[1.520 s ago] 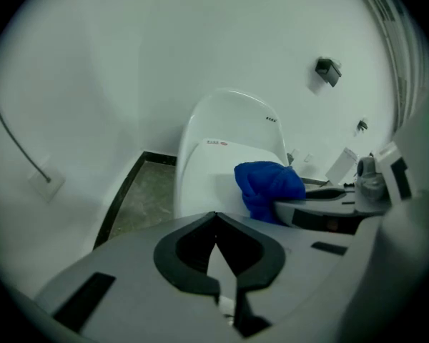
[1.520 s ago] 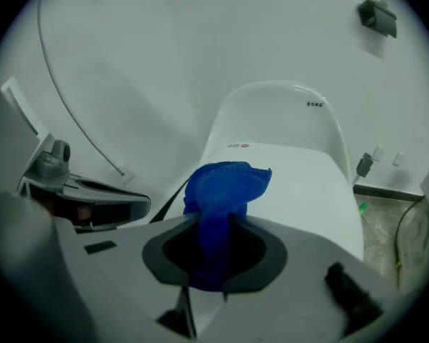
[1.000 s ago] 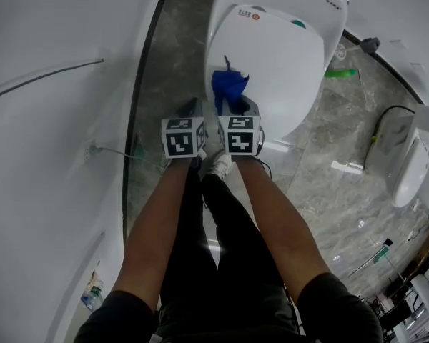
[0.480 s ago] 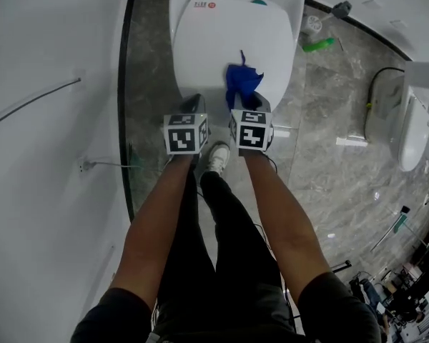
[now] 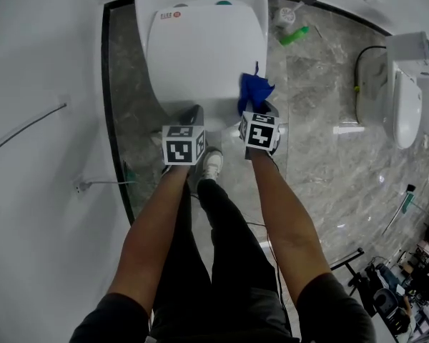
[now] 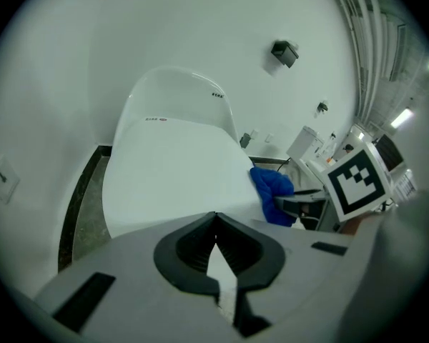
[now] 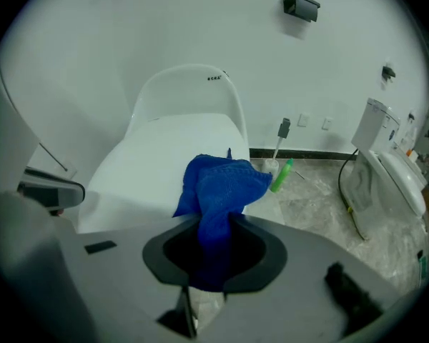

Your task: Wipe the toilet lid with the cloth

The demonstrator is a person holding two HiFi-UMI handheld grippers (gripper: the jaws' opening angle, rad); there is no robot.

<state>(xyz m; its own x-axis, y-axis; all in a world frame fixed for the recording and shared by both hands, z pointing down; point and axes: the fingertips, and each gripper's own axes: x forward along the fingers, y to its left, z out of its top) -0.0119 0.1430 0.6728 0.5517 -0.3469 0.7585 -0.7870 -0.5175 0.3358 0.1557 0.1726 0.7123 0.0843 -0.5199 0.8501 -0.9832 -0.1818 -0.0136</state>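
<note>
The white toilet's closed lid [image 5: 200,52] fills the top middle of the head view. A blue cloth [image 5: 255,91] hangs bunched at the lid's right front edge, and my right gripper [image 5: 262,108] is shut on it. In the right gripper view the cloth [image 7: 222,181] runs up from between the jaws over the lid [image 7: 164,156]. My left gripper [image 5: 194,113] is shut with nothing in it, at the lid's front rim. Its own view shows the left gripper [image 6: 214,243] over the lid [image 6: 171,177], with the cloth [image 6: 272,188] to the right.
A green bottle [image 5: 294,34] and a toilet brush [image 5: 300,2] stand on the grey stone floor right of the toilet. A second toilet [image 5: 407,98] and a cable [image 5: 359,66] are further right. A white wall runs along the left. The person's shoe [image 5: 211,164] is below the bowl.
The right gripper has carried the cloth across the lid from its left part to its right front edge. The left gripper moved with it along the front rim.
</note>
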